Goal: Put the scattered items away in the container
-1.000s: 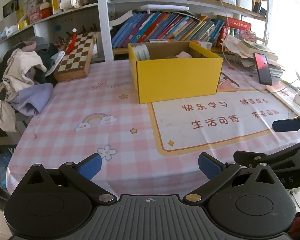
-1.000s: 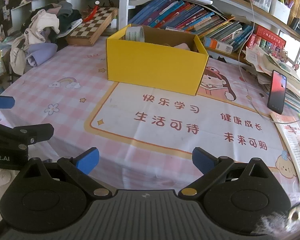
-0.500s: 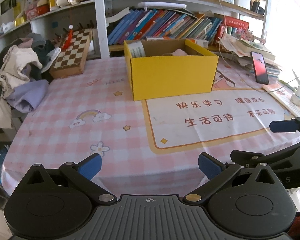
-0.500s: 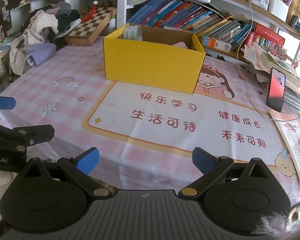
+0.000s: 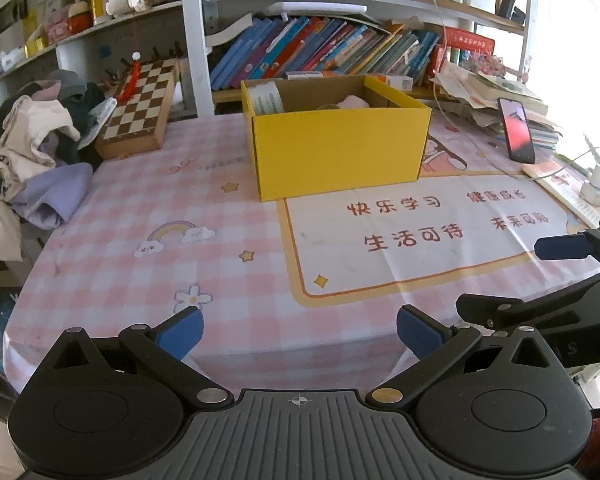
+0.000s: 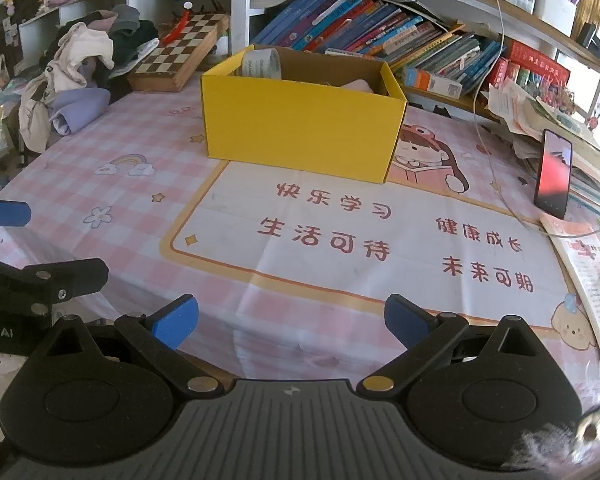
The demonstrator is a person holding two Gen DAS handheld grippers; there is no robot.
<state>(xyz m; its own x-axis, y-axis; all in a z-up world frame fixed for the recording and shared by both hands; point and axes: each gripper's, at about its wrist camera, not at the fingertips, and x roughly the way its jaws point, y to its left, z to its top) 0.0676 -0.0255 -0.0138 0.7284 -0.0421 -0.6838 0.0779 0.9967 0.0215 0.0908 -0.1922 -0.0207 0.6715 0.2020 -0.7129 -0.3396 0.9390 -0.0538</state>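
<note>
Two claws are showing, and both are hovering empty at the near edge of the table (image 5: 112, 264). The left claw (image 5: 299, 332) is holding its two blue pads wide apart with nothing between them. The right claw (image 6: 292, 322) is standing just as wide apart, also gripping nothing. In the left wrist view the right claw is poking in at about 3 o'clock; in the right wrist view the left claw is poking in at about 9 o'clock.

One container is sitting on the pink checked tablecloth: a yellow box (image 5: 337, 152), open at the top, lying toward 12 o'clock from both claws and well apart from them. Inside it two things are peeking above the rim: one roll with printed paper (image 6: 261, 63) leaning in the far left corner, and one pale pink item (image 5: 352, 101) near the middle right. The rest of the box's inside is hidden behind its front wall.

One chessboard (image 5: 142, 106) is resting at about 10 o'clock, beside one heap of clothes (image 5: 40, 148) at the table's left edge. One phone (image 6: 552, 174) is standing propped against a stack of papers at about 2 o'clock. One row of books (image 5: 323, 54) is leaning on the shelf behind the box.
</note>
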